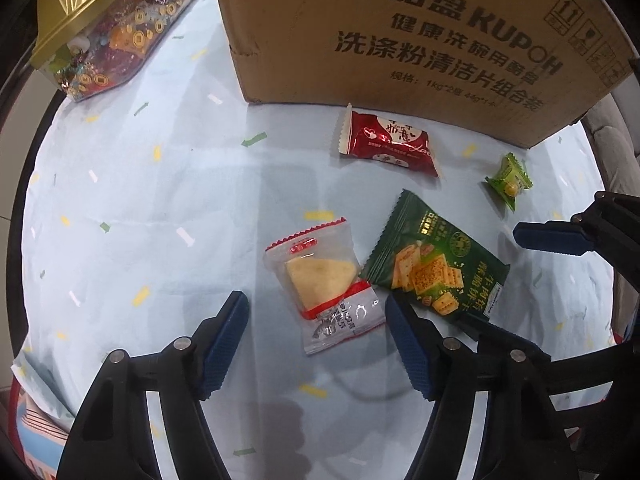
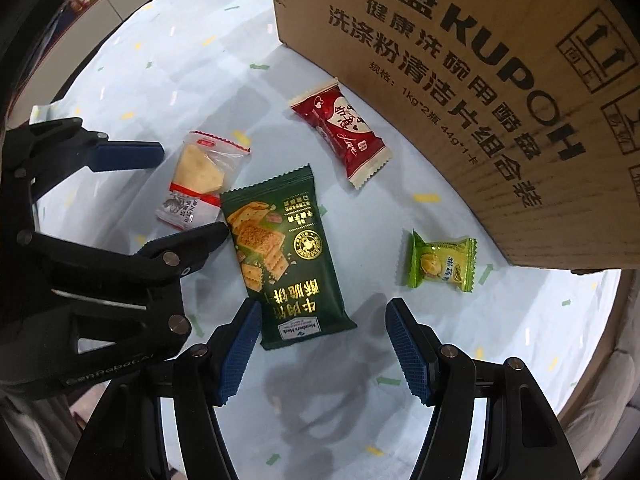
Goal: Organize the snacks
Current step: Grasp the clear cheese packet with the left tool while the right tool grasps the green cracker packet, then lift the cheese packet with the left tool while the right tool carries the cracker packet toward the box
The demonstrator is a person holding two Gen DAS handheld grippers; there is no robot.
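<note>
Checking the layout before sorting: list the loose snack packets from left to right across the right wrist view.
Clear cracker packet → dark green biscuit packet → red candy packet → light green candy.

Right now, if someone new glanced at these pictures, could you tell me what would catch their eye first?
The big cardboard box with bold black lettering fills the far side of the pale tablecloth. In front of it lie four snacks; the dark green cracker packet sits centrally, beside a clear-wrapped biscuit. Both open grippers, left gripper and right gripper, hang over them.
</note>
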